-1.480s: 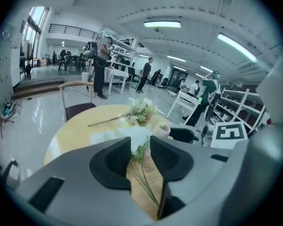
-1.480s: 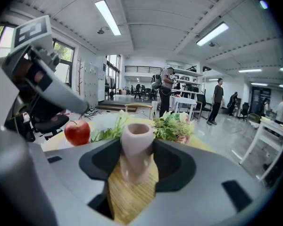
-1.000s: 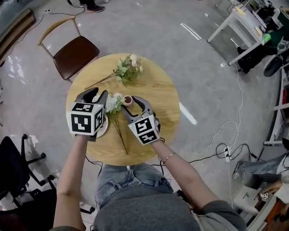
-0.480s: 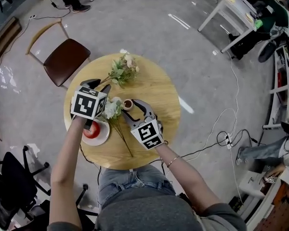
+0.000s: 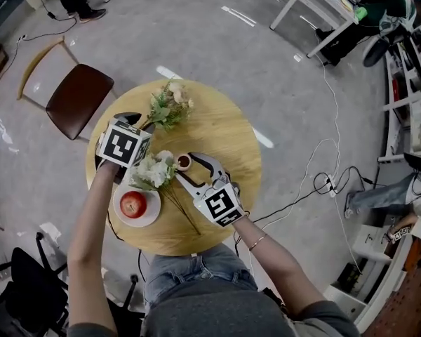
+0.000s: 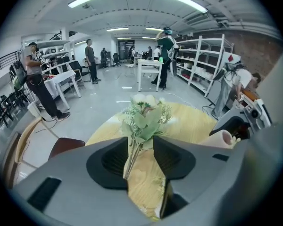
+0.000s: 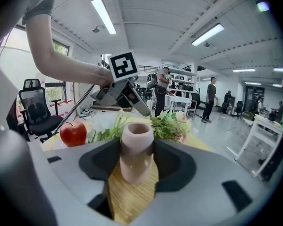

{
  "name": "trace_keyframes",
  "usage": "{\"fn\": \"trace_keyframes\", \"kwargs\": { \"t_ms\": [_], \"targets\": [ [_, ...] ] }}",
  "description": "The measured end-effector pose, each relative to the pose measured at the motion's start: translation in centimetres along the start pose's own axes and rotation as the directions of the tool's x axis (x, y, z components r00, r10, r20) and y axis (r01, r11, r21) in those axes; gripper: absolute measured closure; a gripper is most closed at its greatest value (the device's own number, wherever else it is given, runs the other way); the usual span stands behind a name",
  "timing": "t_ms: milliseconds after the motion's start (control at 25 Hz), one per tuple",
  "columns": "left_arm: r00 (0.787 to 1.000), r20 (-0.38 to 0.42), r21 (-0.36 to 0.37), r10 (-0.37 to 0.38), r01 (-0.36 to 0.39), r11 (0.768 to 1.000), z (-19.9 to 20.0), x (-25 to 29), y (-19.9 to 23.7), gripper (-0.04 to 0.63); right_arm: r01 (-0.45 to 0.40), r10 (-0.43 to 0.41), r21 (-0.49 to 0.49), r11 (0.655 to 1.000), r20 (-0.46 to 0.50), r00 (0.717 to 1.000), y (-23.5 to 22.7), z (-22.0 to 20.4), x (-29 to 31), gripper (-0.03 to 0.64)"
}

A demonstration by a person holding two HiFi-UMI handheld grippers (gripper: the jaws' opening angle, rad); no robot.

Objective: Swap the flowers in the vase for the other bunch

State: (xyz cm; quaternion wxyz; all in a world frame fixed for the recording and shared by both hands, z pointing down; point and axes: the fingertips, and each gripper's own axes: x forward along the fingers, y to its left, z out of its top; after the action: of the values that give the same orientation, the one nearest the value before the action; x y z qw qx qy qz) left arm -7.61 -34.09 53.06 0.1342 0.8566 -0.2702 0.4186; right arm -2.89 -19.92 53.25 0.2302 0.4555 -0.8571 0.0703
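Note:
My right gripper (image 5: 188, 167) is shut on the small pink vase (image 5: 184, 162), which stands empty on the round wooden table (image 5: 224, 125); its pads press both sides of the vase (image 7: 137, 149). A white-flowered bunch (image 5: 153, 170) lies on the table beside the vase, stems towards me. The green bunch (image 5: 167, 107) lies at the far side. My left gripper (image 5: 135, 123) reaches down to it. Its jaws have just been opening, and the bunch's stems (image 6: 132, 154) show in the gap, not pressed.
A red apple (image 5: 133, 203) sits on a white plate (image 5: 151, 214) at the table's near left. A wooden chair (image 5: 74, 97) stands off the far left edge. White tables and shelving stand farther out, with cables on the floor at the right.
My left gripper has left the white bunch, which now lies on the table, and moved outward and down to the green bunch. The apple plate has come into sight. The right gripper kept still.

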Motion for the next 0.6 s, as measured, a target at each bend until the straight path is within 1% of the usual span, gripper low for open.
{"fn": "trace_keyframes", "kwargs": {
  "t_ms": [160, 320, 480, 600],
  "targets": [
    [0.999, -0.036, 0.048, -0.027, 0.029, 0.998, 0.0, 1.7, 0.1, 0.417, -0.01, 0.01, 0.015, 1.0, 0.019, 1.0, 0.3, 0.3, -0.2, 0.39],
    [0.994, -0.077, 0.091, -0.078, 0.085, 0.992, -0.5, 3.7, -0.1, 0.417, -0.001, 0.001, 0.022, 1.0, 0.019, 1.0, 0.4, 0.0, -0.1, 0.39],
    [0.985, -0.126, 0.112, -0.121, 0.136, 0.984, -1.1, 5.6, 0.3, 0.417, 0.007, -0.007, 0.018, 1.0, 0.016, 1.0, 0.2, 0.0, 0.3, 0.39],
    [0.976, -0.168, 0.127, -0.135, 0.157, 0.979, -1.2, 6.7, 0.5, 0.425, 0.01, -0.01, 0.029, 1.0, 0.022, 1.0, 0.1, 0.1, 0.4, 0.39]
  ]
}}
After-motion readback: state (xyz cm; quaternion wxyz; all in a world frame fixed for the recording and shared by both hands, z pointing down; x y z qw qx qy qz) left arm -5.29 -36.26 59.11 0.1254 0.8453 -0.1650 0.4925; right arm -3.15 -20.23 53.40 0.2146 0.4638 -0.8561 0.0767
